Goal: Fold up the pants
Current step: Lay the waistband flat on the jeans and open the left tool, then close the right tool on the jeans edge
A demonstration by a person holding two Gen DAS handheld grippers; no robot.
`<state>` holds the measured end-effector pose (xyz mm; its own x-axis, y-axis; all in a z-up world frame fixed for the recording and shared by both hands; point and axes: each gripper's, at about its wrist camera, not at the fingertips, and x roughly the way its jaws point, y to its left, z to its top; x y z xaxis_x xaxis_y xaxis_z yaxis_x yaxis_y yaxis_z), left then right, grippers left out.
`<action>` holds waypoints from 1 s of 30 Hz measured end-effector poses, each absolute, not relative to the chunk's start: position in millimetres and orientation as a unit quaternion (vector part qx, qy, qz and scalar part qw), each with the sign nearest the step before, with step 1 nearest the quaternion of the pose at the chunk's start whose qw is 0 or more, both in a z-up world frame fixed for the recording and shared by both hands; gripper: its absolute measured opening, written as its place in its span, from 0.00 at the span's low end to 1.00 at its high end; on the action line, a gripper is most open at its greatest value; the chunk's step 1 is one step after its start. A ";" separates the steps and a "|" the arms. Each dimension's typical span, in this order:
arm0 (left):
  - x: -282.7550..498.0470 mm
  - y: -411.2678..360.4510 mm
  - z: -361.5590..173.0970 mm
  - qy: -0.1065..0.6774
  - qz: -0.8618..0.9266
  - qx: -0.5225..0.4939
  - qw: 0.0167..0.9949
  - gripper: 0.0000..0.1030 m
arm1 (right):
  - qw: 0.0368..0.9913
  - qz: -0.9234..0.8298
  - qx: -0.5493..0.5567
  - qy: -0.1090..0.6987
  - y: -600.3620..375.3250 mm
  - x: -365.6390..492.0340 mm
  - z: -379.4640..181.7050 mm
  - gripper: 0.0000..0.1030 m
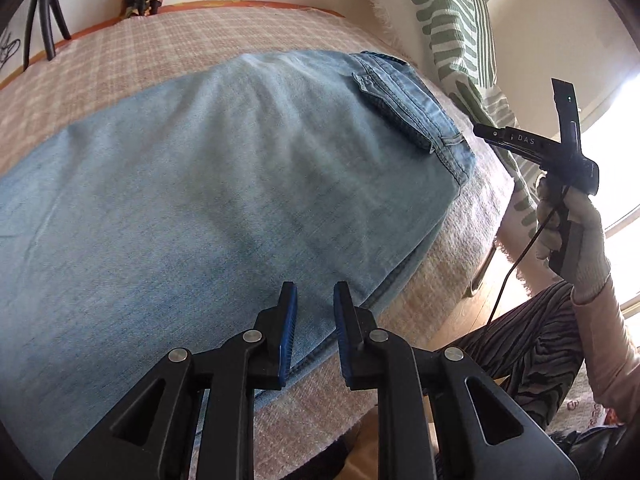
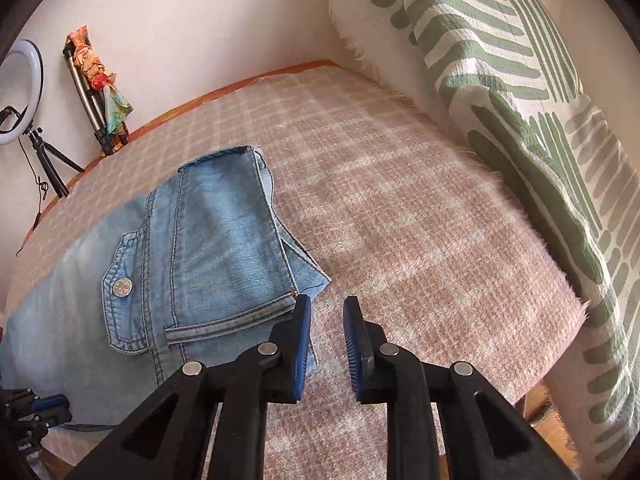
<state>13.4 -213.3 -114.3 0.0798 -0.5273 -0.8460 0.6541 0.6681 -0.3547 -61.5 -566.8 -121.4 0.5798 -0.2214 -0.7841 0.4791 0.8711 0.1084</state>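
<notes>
Light blue denim pants (image 1: 208,184) lie flat on a bed with a pink checked blanket (image 1: 132,52). Their waistband and buttoned back pocket are at the right end (image 2: 192,248). My left gripper (image 1: 316,304) is open and empty, hovering over the pants' near edge. My right gripper (image 2: 327,320) is open and empty, just right of the waistband corner, above the blanket (image 2: 400,240). In the left wrist view the right gripper's body (image 1: 560,148) is held up in a gloved hand to the right of the bed.
A green-and-white patterned throw (image 2: 500,80) hangs over the bed's right end. A ring light on a tripod (image 2: 24,92) and a second tripod with a scarf (image 2: 96,92) stand by the far wall. Wooden floor (image 1: 460,320) lies past the bed's near edge.
</notes>
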 end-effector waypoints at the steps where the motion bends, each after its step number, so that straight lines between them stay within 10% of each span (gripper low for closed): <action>1: 14.2 -209.2 -111.4 0.543 -0.400 0.049 0.737 0.16 | 0.884 -0.200 0.148 0.395 -564.0 -63.0 -110.4 0.35; 19: 42.6 -43.0 -73.4 0.505 -0.212 0.038 0.836 0.41 | 0.869 0.153 0.105 0.459 -442.4 28.4 -128.0 0.33; 23: 44.9 -17.3 -79.2 0.520 -0.192 0.015 0.832 0.41 | 0.871 0.205 0.060 0.443 -400.8 10.4 -107.9 0.57; 30: 42.0 -2.1 -82.4 0.528 -0.188 -0.021 0.828 0.41 | 0.826 0.311 -0.087 0.462 -307.8 -21.2 -122.3 0.58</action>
<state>42.0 -2.1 -82.4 0.3716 -0.3346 -0.8660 0.2894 0.9281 -0.2344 -21.2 -307.8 -122.3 0.3800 0.4337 -0.8170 -0.5940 0.7915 0.1438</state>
